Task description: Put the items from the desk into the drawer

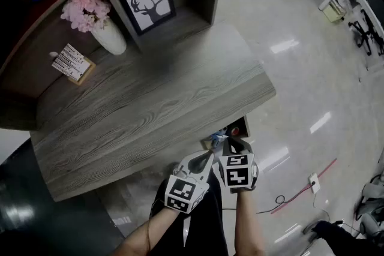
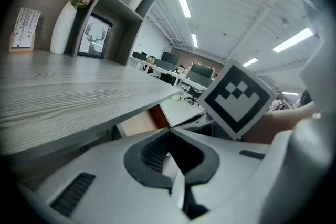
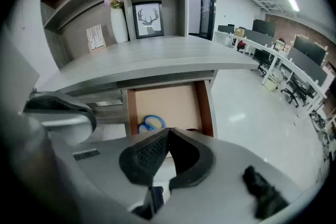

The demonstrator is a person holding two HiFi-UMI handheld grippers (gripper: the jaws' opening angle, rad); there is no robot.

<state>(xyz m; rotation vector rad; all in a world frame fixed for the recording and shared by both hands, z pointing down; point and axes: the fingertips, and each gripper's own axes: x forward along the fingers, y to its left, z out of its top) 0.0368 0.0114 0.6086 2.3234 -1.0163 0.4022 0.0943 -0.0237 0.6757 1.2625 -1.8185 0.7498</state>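
Desk drawer (image 3: 169, 101), blue item (image 3: 152, 124) just beyond right hand-held gripper (image 3: 168, 131)

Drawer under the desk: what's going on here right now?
A person holds both grippers at the open drawer under the desk. The left gripper and right gripper are both shut with nothing between their jaws. Blue-handled scissors already lie in the drawer. On the desk only a flower vase, a framed deer picture and a small card stand show, at the back.
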